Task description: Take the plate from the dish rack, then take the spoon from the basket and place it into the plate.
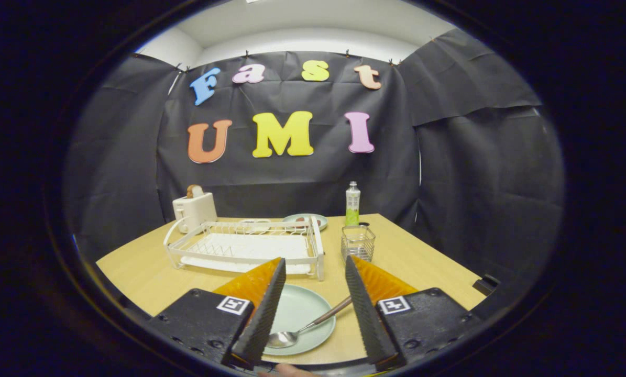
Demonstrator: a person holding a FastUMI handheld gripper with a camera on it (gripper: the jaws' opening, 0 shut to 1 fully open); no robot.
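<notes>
- Gripper view, lower centre of the frame: your gripper [313,267] has its 2 fingers spread apart with nothing clamped between them.
- Between and below the fingers lies the plate [305,314], flat on the table [423,262], out of the dish rack [247,246] and just in front of it.
- The spoon [305,329] rests with its bowl inside the plate and its handle angled up over the rim toward the right finger; the rim props it, so it looks settled rather than about to slide.
- At centre frame, right of the rack, the wire basket [358,242] appears to hold no spoon.
- Judging by this layout, both steps look done; the parted fingers fit a release, so a straight pull back would avoid clipping the handle.
- Behind, upper left of the table, stands a toaster [194,211]; a bottle [352,204] sits behind the basket, well clear of your work.
</notes>
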